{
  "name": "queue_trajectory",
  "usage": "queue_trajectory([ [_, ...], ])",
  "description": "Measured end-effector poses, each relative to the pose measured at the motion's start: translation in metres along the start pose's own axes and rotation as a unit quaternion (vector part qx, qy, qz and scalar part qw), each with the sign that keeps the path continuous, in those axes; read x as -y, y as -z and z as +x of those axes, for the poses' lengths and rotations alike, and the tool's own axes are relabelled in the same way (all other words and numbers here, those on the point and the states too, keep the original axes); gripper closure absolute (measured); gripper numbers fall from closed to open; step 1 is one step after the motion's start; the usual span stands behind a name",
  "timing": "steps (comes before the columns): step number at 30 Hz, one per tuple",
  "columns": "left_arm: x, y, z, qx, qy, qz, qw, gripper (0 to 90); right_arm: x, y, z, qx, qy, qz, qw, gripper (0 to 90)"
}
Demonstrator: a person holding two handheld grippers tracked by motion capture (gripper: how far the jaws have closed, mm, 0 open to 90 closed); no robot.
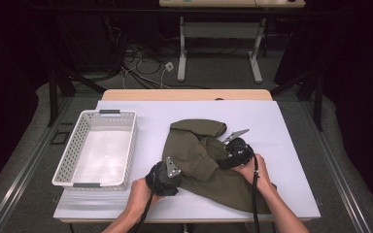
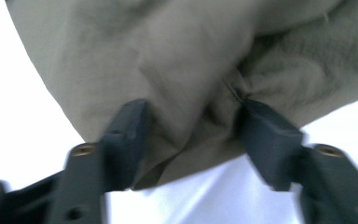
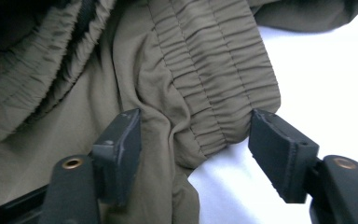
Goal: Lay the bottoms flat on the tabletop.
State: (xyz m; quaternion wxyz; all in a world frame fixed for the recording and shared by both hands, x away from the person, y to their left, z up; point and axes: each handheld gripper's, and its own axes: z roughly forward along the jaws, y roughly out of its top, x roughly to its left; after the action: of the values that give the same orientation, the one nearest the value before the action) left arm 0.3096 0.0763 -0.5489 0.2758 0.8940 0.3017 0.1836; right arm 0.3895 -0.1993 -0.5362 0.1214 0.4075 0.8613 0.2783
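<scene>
The garment (image 1: 201, 162) is lying crumpled on the table (image 1: 281, 145), right of the basket (image 1: 97, 148). The left claw (image 2: 193, 135) and right claw (image 3: 196, 140) are standing open, fabric sitting loosely between their jaws.

Two bare forearms, no sleeves. Each hand carries a black handheld gripper: left gripper (image 1: 163, 178) and right gripper (image 1: 236, 151), each topped by a grey three-cornered plate, trailing a black cable, with blocky black fingers (image 3: 121, 149) on brass-coloured screws
</scene>
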Motion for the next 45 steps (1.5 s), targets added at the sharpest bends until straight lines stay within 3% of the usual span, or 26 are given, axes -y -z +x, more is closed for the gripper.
queue_trajectory([
  [4, 0.003, -0.004, 0.002, 0.018, 0.014, -0.025, 0.9994, 67.5, 0.002, 0.0, -0.003, 0.015, 0.005, -0.001, 0.9999, 50.3],
  [8, 0.002, -0.006, -0.003, 0.012, -0.003, -0.026, 0.9996, 85.0, 0.004, 0.001, -0.003, 0.011, -0.01, 0.002, 0.9999, 61.2],
  [9, 0.002, -0.006, -0.003, 0.01, -0.006, -0.027, 0.9996, 86.5, 0.005, 0.0, -0.003, 0.01, -0.009, -0.004, 0.9999, 65.7],
  [10, 0.002, -0.007, -0.003, 0.01, -0.005, -0.028, 0.9995, 87.9, 0.005, 0.001, -0.004, -0.007, -0.012, -0.005, 0.9999, 79.4],
  [11, 0.001, -0.007, -0.002, 0.01, -0.006, -0.029, 0.9995, 88.4, 0.007, 0.0, -0.004, -0.019, -0.004, -0.007, 0.9998, 80.4],
  [12, 0.001, -0.007, -0.002, 0.008, -0.006, -0.029, 0.9995, 88.7, 0.007, 0.0, -0.001, -0.012, 0.001, -0.009, 0.9999, 84.5],
  [15, -0.001, -0.01, 0.001, 0.003, -0.006, -0.029, 0.9995, 89.2, 0.005, 0.003, 0.003, -0.013, -0.002, 0.008, 0.9999, 87.0],
  [17, -0.003, -0.011, 0.003, 0.0, -0.005, -0.03, 0.9995, 89.2, 0.006, 0.001, 0.004, -0.018, 0.001, -0.015, 0.9997, 87.7],
  [19, -0.005, -0.012, 0.005, -0.003, -0.004, -0.03, 0.9996, 89.2, 0.006, 0.006, 0.004, -0.016, 0.004, 0.006, 0.9998, 87.9],
  [22, -0.006, -0.012, 0.008, -0.007, -0.004, -0.031, 0.9995, 89.1, 0.008, 0.008, 0.005, -0.026, 0.002, -0.001, 0.9997, 88.0],
  [24, -0.007, -0.012, 0.012, -0.015, -0.003, -0.033, 0.9993, 89.2, 0.008, 0.011, 0.007, -0.03, 0.0, 0.015, 0.9994, 88.0],
  [26, -0.008, -0.012, 0.016, -0.023, 0.002, -0.035, 0.9991, 89.2, 0.009, 0.01, 0.008, -0.035, 0.004, 0.007, 0.9994, 88.1],
  [28, -0.009, -0.012, 0.021, -0.031, 0.004, -0.038, 0.9988, 89.1, 0.01, 0.01, 0.011, -0.055, -0.002, -0.004, 0.9985, 88.1],
  [29, -0.01, -0.012, 0.023, -0.034, 0.008, -0.037, 0.9987, 89.1, 0.009, 0.012, 0.012, -0.058, 0.007, 0.011, 0.9983, 88.1],
  [31, -0.01, -0.013, 0.026, -0.04, 0.015, -0.039, 0.9983, 88.9, 0.008, 0.014, 0.016, -0.074, 0.003, 0.02, 0.9971, 88.1],
  [34, -0.009, -0.016, 0.026, -0.039, 0.023, -0.04, 0.9982, 88.1, 0.007, 0.013, 0.024, -0.065, 0.017, 0.026, 0.9974, 87.2],
  [36, -0.009, -0.016, 0.025, -0.036, 0.022, -0.035, 0.9985, 85.8, 0.006, 0.013, 0.024, -0.057, 0.016, 0.024, 0.998, 78.6],
  [38, -0.009, -0.013, 0.023, -0.035, 0.016, -0.034, 0.9987, 81.0, 0.006, 0.015, 0.021, -0.044, 0.024, 0.018, 0.9986, 68.2],
  [43, -0.009, -0.006, 0.017, -0.029, 0.02, -0.029, 0.999, 49.8, 0.004, 0.026, 0.016, -0.017, 0.033, -0.011, 0.9993, 46.6],
  [45, -0.008, -0.003, 0.013, -0.019, 0.019, -0.023, 0.9994, 41.6, 0.002, 0.028, 0.014, -0.011, 0.035, -0.017, 0.9992, 40.1],
])
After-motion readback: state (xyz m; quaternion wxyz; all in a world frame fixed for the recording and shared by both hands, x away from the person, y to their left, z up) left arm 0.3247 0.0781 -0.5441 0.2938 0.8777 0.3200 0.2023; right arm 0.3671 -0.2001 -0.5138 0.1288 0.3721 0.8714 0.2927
